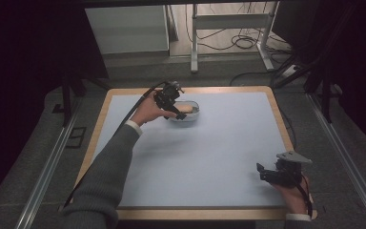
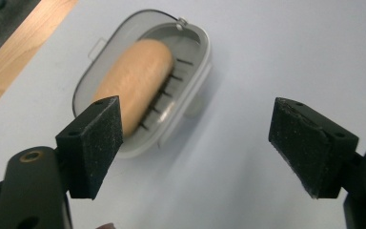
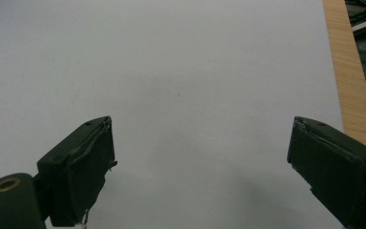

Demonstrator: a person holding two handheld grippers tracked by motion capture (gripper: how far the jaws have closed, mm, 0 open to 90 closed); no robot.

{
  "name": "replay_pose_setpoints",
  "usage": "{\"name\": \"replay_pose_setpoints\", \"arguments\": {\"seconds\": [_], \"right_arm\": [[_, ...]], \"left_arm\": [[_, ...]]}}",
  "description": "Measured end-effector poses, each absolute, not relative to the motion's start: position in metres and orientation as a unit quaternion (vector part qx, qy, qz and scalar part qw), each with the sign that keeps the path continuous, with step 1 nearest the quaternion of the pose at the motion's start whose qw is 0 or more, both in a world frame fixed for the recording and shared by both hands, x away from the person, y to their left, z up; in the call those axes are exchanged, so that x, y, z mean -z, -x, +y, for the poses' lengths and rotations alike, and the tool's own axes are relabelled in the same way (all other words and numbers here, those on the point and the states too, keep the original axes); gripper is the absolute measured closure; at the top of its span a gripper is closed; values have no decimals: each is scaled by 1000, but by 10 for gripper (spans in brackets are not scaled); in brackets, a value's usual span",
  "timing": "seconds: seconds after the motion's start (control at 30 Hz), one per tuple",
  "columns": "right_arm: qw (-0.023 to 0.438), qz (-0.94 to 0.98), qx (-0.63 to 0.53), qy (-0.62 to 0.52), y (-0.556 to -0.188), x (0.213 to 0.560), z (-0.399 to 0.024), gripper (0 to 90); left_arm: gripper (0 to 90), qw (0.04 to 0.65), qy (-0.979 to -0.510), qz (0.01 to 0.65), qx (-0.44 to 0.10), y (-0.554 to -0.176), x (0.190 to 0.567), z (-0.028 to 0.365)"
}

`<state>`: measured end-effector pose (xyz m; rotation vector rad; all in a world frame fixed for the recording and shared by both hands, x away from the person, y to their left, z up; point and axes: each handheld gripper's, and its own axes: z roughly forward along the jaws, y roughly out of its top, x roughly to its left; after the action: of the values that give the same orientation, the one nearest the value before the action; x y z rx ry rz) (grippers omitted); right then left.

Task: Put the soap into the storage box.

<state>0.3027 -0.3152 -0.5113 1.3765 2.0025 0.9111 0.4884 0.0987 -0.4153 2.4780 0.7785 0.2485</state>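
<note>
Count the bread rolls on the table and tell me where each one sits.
1. The bread roll lies inside the grey oval container at the far side of the table, just beyond the open left tongs. Nothing looks hidden.

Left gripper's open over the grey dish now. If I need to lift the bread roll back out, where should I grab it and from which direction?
Probably grip the bread roll across its narrow middle, coming down from above. It lies lengthwise in the oval grey dish, whose walls run close along its sides, and only its rounded top stands clear. The left gripper has its jaws wide apart with nothing between them.
</note>
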Motion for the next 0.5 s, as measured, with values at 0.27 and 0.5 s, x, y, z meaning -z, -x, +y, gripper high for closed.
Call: {"name": "replay_pose_setpoints", "arguments": {"seconds": [0.27,0.5], "right_arm": [[269,747,-341,-503,-304,510,-307,84],[270,750,-342,-498,-304,510,-304,84]], "left_arm": [[195,290,-903,298,-106,-435,414,127],[191,319,-886,319,-106,-387,430,155]]}}
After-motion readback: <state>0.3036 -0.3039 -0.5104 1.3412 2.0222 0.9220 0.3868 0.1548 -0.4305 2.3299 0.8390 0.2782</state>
